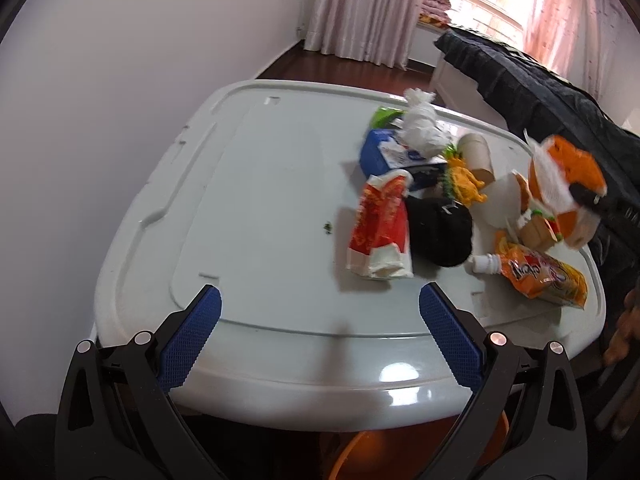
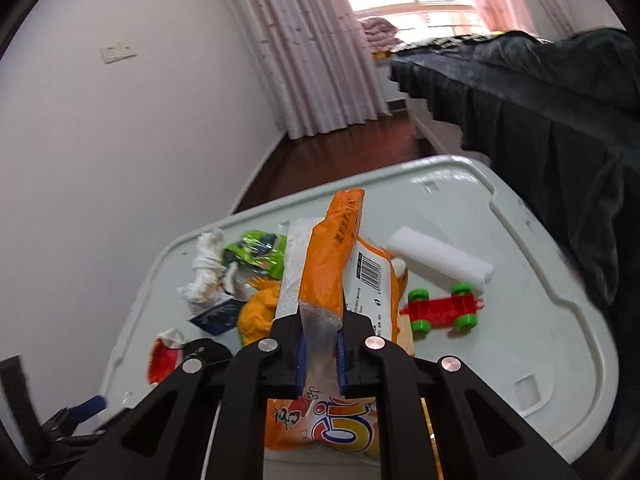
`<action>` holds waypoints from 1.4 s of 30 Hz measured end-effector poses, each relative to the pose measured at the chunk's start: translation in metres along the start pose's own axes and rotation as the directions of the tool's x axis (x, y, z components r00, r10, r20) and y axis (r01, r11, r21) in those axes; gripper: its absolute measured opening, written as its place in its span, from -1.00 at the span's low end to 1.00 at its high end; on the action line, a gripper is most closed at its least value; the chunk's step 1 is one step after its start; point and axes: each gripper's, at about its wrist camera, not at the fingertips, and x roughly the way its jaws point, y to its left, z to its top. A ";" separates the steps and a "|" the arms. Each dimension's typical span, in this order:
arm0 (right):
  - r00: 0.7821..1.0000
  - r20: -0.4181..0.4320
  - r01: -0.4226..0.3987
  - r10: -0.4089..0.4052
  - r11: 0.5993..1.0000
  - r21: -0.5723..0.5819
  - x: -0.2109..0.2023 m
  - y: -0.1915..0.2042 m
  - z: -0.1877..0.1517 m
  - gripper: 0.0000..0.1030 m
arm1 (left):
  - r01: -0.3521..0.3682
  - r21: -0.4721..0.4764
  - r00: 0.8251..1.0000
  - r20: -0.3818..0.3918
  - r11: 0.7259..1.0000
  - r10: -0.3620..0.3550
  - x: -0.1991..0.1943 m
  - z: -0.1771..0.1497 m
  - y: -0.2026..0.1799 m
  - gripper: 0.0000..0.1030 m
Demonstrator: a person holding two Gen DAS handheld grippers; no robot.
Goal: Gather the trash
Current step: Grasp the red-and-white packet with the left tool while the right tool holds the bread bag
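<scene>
In the right wrist view my right gripper (image 2: 320, 344) is shut on an orange and white plastic bag (image 2: 336, 256), which sticks up between the blue pads above the table. The left wrist view shows that same bag (image 1: 560, 184) raised at the right of the trash pile. My left gripper (image 1: 320, 312) stands open over the table's near edge with nothing between its fingers. The pile holds a red and white carton (image 1: 380, 228), a black lump (image 1: 440, 232), a blue box (image 1: 380, 152), a crumpled white bag (image 1: 420, 124), a paper cup (image 1: 476, 154) and an orange snack pouch (image 1: 544, 276).
The grey plastic table (image 1: 260, 200) has a raised rim. A red toy car with green wheels (image 2: 444, 308) and a white foam block (image 2: 440, 256) lie to the right. An orange bin (image 1: 360, 456) shows under the near edge. Dark cloth (image 2: 560, 120) hangs at the right.
</scene>
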 end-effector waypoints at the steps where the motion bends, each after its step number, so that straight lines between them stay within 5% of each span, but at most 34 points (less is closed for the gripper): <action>1: 1.000 0.006 -0.016 0.016 1.000 -0.003 -0.006 -0.001 0.003 -0.80 | 0.009 0.004 1.000 -0.004 1.000 -0.009 0.001 -0.001 -0.002 0.87; 10: 0.993 0.108 -0.033 0.050 0.988 -0.149 -0.055 -0.009 0.006 -0.79 | 0.011 0.080 1.000 -0.022 0.997 -0.009 0.024 0.003 -0.021 0.87; 16: 0.996 0.070 -0.053 0.057 0.997 -0.061 -0.046 -0.034 -0.003 -0.78 | -0.060 0.200 0.998 -0.011 0.978 0.064 0.050 0.011 -0.041 0.87; 30: 0.994 0.073 -0.081 0.079 0.996 0.032 -0.043 -0.048 0.002 -0.76 | -0.125 0.245 0.984 -0.097 0.961 0.152 0.096 0.057 -0.042 0.81; 32: 0.995 0.073 -0.077 0.075 0.997 0.018 -0.042 -0.045 0.001 -0.76 | -0.116 0.257 0.985 -0.091 0.960 0.144 0.099 0.059 -0.041 0.55; 34: 0.995 0.070 -0.076 0.075 0.997 0.014 -0.041 -0.045 0.002 -0.76 | -0.100 0.262 0.985 -0.108 0.960 0.132 0.106 0.061 -0.041 0.03; 37: 0.995 0.068 -0.075 0.074 0.997 0.018 -0.040 -0.046 0.002 -0.76 | -0.076 0.250 0.990 -0.098 0.965 0.103 0.109 0.067 -0.038 -0.28; 42: 0.995 0.063 -0.072 0.071 0.997 0.005 -0.040 -0.045 0.000 -0.76 | -0.056 0.257 0.995 -0.062 0.965 0.075 0.098 0.062 -0.039 -0.43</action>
